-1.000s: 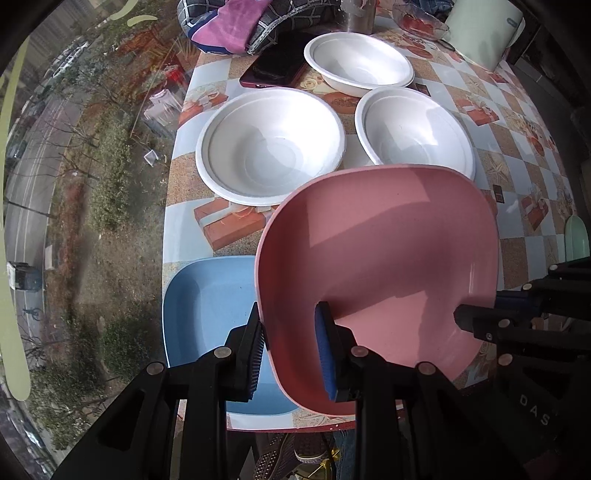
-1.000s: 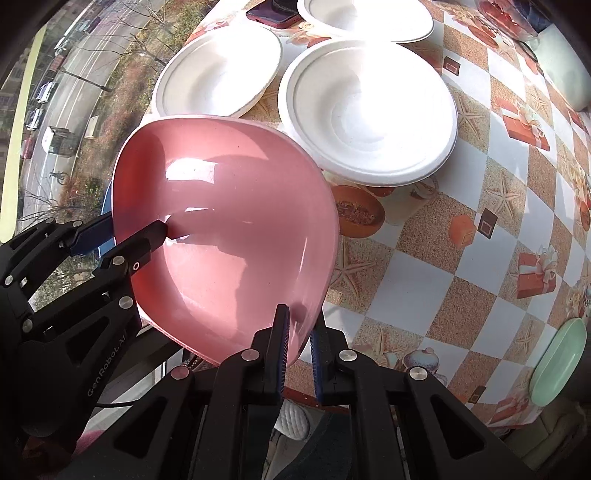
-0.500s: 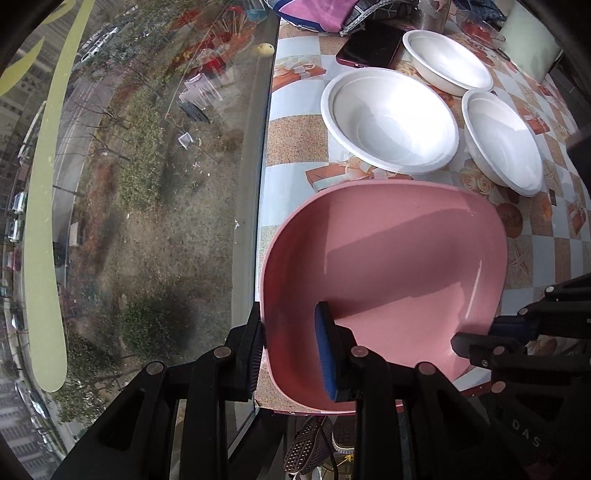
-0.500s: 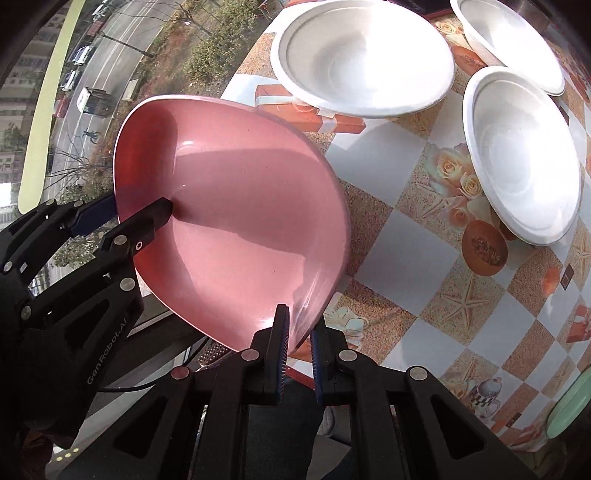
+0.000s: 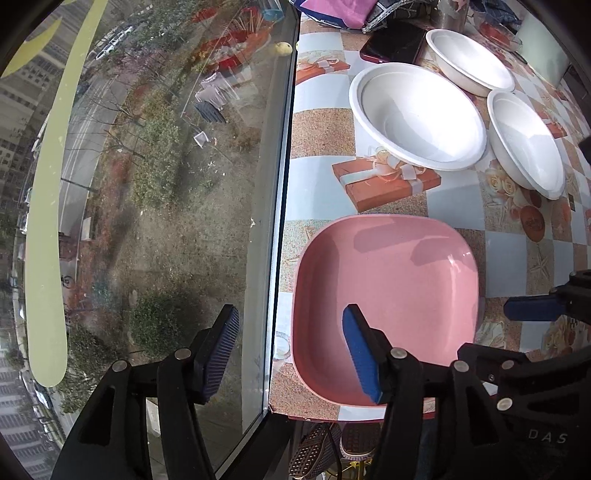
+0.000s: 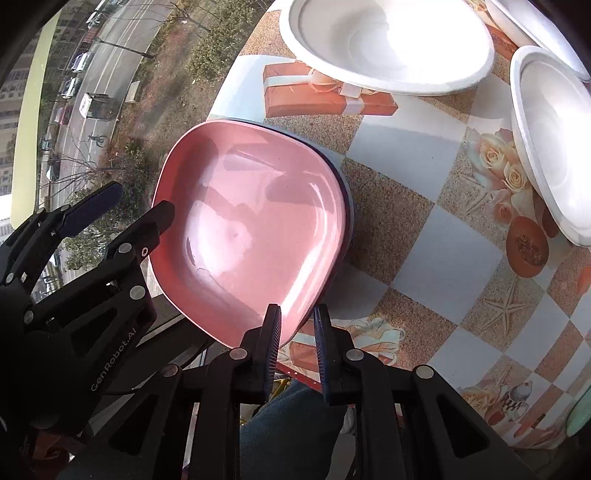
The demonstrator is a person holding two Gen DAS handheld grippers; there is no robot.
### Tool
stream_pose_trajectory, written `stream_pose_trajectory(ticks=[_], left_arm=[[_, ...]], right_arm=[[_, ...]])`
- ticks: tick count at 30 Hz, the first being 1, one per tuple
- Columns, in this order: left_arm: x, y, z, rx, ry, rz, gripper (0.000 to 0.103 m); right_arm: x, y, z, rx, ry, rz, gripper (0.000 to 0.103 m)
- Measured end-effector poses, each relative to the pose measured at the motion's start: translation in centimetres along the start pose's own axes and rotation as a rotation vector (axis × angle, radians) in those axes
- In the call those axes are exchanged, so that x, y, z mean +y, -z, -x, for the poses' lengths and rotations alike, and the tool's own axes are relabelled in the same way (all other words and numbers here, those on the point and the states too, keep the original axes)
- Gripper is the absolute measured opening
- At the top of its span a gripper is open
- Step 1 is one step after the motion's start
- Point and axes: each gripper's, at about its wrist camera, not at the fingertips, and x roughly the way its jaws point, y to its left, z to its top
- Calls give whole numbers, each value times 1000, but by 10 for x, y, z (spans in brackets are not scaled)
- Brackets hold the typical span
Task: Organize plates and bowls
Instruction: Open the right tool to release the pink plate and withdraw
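Observation:
A pink square plate [image 5: 391, 291] lies at the table's near left corner, on top of a blue plate whose rim [image 6: 345, 192] shows under it in the right wrist view. My left gripper [image 5: 291, 350] is open, one finger over the pink plate [image 6: 255, 229], the other beyond the table edge. My right gripper [image 6: 296, 343] is slightly open, its jaws straddling the plate's near rim without pinching it. Three white bowls stand further back: a large one [image 5: 417, 114], one to its right [image 5: 524, 144] and one behind [image 5: 469, 61].
The table [image 5: 321, 136] has a patterned checked cloth and ends at a window pane [image 5: 280, 184] on the left. A dark phone [image 5: 391, 44] and folded cloths [image 5: 343, 14] lie at the far end. A green plate edge [image 6: 580, 413] shows at the right.
The pink plate has come down onto the blue plate at the table corner. Both grippers, which were shut on its rim, have opened; the left one opened wide.

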Motion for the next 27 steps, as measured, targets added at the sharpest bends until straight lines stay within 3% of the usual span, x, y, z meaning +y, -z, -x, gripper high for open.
stream_pose_trajectory(ticks=[1, 2, 6, 9, 15, 18, 22, 27], left_arm=[[0, 1, 4, -6, 8, 2, 65], [0, 1, 8, -14, 22, 5, 68], [-15, -3, 19, -29, 82, -21, 73], [-39, -4, 28, -21, 131, -76, 74], [-104, -11, 41, -3, 215, -255, 75], [-137, -13, 48, -13, 220, -377, 75], [-168, -14, 56, -31, 217, -498, 76], [-193, -17, 62, -33, 220, -569, 77]], right_arm=[[-8, 3, 6, -23, 13, -3, 73], [-17, 9, 13, -48, 22, -3, 80], [-49, 30, 32, -76, 60, -49, 84], [-90, 46, 39, -73, 106, -124, 101], [-171, 91, 38, -53, 75, -374, 101], [-211, 113, 40, -62, 23, -511, 101], [-244, 134, 52, -107, 13, -602, 101], [-276, 169, 57, -138, -19, -688, 101]])
